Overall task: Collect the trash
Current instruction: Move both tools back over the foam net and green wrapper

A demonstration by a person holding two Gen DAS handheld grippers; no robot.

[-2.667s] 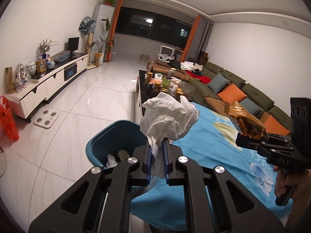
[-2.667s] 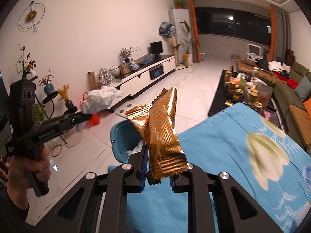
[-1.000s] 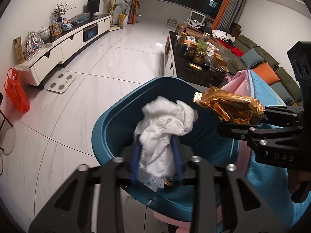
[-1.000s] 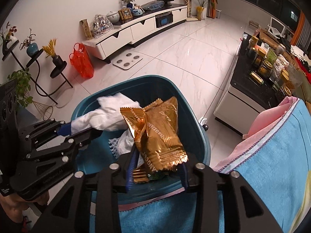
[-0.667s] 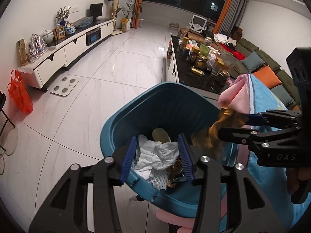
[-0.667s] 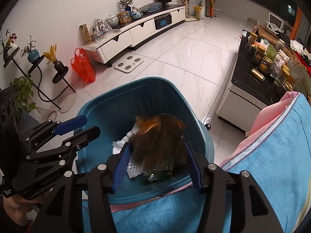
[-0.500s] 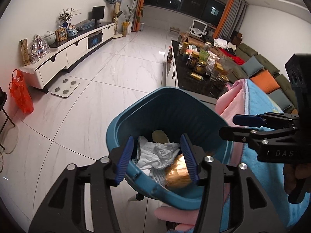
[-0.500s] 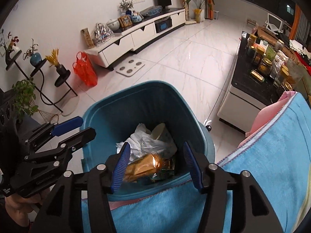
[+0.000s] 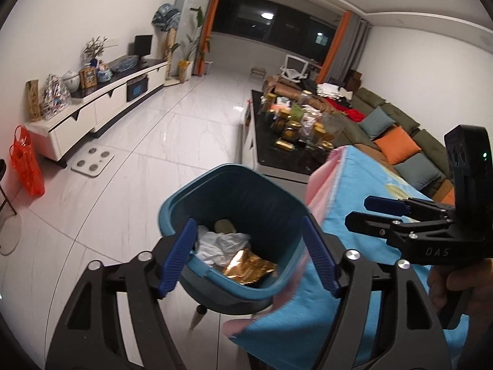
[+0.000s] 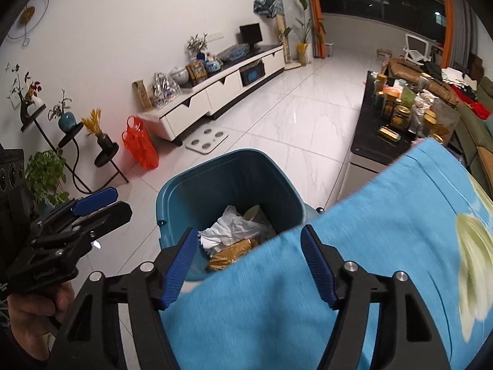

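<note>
Both drops are in! The white tissue (image 9: 220,243) and gold wrapper (image 9: 249,267), clamped a second ago, now lie inside the teal bin (image 9: 243,185). The bin stands on white marble floor (image 9: 172,141) beside the blue-clothed table (image 10: 385,246). Left gripper (image 9: 246,257) and right gripper (image 10: 248,263) hover above, jaws opening wide, nothing between them.

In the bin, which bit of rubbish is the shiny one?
The gold foil wrapper, lying at the near side of the blue bin; the crumpled white tissue beside it is dull and soft.
</note>
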